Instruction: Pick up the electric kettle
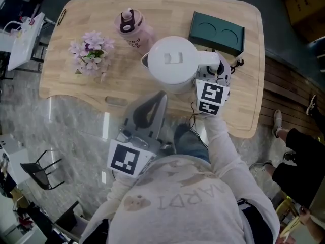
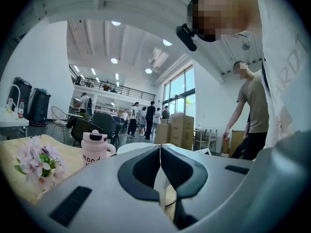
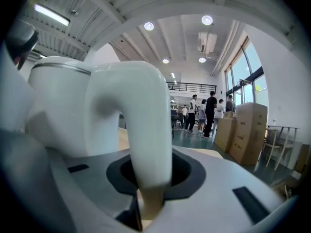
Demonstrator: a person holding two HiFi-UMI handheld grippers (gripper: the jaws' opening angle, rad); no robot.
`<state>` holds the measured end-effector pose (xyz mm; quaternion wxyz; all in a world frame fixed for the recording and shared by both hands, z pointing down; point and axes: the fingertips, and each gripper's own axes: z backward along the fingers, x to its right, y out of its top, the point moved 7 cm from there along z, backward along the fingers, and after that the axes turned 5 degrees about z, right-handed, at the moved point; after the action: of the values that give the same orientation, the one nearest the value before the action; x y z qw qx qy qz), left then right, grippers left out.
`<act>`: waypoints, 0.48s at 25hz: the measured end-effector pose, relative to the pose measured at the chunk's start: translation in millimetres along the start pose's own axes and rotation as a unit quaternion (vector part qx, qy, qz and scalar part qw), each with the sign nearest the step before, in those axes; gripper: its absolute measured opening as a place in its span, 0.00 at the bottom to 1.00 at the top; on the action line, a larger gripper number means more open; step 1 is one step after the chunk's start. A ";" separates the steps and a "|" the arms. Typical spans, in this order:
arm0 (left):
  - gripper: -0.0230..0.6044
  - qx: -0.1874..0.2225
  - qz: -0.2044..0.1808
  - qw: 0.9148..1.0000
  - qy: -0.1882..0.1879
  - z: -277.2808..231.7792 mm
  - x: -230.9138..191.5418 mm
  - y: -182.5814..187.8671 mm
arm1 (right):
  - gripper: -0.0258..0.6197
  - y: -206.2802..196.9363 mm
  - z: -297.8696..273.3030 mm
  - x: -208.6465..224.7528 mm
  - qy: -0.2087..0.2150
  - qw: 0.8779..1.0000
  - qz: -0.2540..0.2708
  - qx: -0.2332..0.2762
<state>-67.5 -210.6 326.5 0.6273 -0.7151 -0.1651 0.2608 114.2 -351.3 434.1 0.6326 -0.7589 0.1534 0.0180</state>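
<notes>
– Gripping anything, the right gripper (image 3: 150,178)?
– Yes. Its jaws are clamped on the handle (image 3: 146,125) of the white electric kettle (image 1: 172,62), which stands mid-table, toward the near edge.
– And the left gripper (image 2: 160,152)?
– Jaws together, nothing between them. Its tips reach over the near edge of the table (image 1: 152,4), just short of the kettle.
– Room around it?
– A pink bottle (image 1: 133,27) stands close behind-left, a dark green box (image 1: 217,33) behind-right, and flowers (image 1: 91,50) well to the left. Bare wood runs rightward to the table's edge.
</notes>
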 end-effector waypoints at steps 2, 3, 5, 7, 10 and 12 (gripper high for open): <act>0.06 -0.001 0.001 1.000 0.000 1.9 0.1 -0.4 | 0.16 -1.0 2.7 0.8 -0.002 1.000 -0.005 -0.002; 0.06 0.000 0.001 1.000 0.000 2.9 0.3 -0.1 | 0.16 -1.3 4.2 1.1 -0.003 1.000 -0.007 -0.004; 0.06 0.005 -0.002 1.000 -0.004 4.6 1.6 1.5 | 0.16 -1.4 7.9 1.8 -0.007 1.000 -0.013 -0.006; 0.06 0.011 -0.004 1.000 -0.007 6.8 2.8 2.7 | 0.16 0.0 12.1 2.8 -0.009 1.000 -0.018 -0.006; 0.06 0.012 -0.004 1.000 -0.009 10.5 4.0 3.6 | 0.16 4.9 18.8 4.9 -0.013 1.000 -0.021 -0.002; 0.06 0.009 -0.004 1.000 -0.012 13.5 5.3 4.4 | 0.16 9.0 24.4 6.6 -0.015 1.000 -0.022 0.001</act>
<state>-71.5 -197.3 320.2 0.6331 -0.7051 -0.1735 0.2682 122.3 -330.5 419.2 0.6356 -0.7614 0.1268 0.0156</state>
